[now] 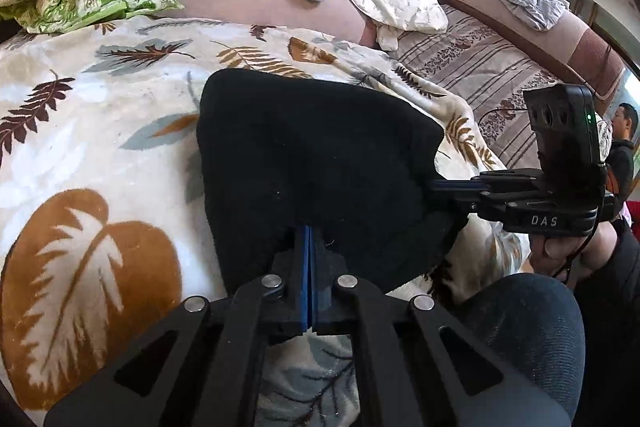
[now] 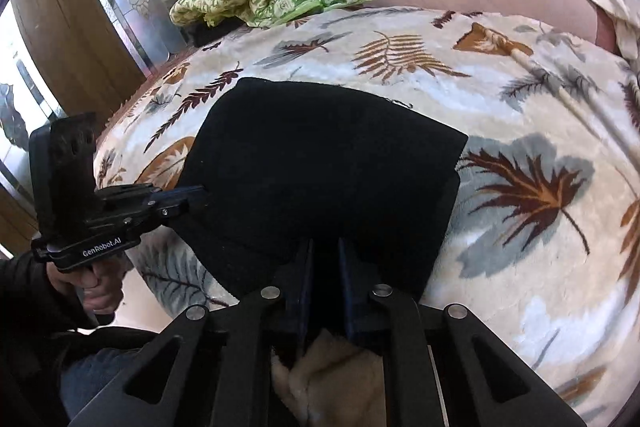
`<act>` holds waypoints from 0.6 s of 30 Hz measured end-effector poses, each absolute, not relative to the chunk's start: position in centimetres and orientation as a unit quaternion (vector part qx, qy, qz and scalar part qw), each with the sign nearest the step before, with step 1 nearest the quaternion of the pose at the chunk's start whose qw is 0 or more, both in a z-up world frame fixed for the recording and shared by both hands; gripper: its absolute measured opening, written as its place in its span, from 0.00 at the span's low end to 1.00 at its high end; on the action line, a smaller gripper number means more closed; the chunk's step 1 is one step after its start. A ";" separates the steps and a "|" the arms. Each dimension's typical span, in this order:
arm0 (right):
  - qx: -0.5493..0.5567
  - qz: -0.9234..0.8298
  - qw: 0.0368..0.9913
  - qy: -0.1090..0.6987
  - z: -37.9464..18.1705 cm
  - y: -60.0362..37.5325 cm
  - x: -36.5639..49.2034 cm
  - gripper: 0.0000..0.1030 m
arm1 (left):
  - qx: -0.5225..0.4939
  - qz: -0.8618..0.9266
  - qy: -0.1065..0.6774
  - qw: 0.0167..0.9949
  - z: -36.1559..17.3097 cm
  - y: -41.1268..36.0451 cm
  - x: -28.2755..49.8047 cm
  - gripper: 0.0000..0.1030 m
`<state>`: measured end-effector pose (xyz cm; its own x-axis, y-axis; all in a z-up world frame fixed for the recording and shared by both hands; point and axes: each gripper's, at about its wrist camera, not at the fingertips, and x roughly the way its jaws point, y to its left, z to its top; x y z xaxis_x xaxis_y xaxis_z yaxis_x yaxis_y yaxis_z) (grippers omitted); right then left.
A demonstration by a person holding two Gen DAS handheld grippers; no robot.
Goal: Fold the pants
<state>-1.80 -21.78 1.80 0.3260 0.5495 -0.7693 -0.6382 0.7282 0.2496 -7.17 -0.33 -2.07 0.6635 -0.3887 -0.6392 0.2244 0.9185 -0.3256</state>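
A bed [image 1: 500, 67] carries a leaf-print blanket [image 1: 100, 131]. On the blanket lie the black pants [image 1: 312, 155], folded into a compact shape. The left hand-held gripper [image 1: 310, 239] is closed on their near edge. The right hand-held gripper [image 2: 325, 251] is narrow and pinches the near edge too.

Pants [image 1: 312, 163] on blanket [image 1: 100, 131] (bed)

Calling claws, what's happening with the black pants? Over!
Left claw shut on black pants, near edge. Right claw shut on the same edge. Pants bunched on leaf blanket. Nothing in the way.
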 end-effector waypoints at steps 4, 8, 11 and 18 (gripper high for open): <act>-0.039 0.369 0.829 0.417 3.5 -22.1 -2.5 0.10 | -0.103 -0.180 0.372 0.905 0.1 0.4 -6.9 0.00; -0.033 0.336 0.881 0.331 6.3 -22.3 -2.0 0.17 | -0.106 -0.167 0.315 0.928 3.8 2.5 -5.8 0.00; -0.047 0.335 0.884 0.321 6.3 -20.9 -0.5 0.17 | -0.117 -0.147 0.329 0.925 3.9 3.4 -2.1 0.00; -0.036 0.261 0.864 0.428 0.8 -20.8 3.7 0.11 | -0.099 -0.093 0.420 0.897 -2.2 1.1 3.2 0.00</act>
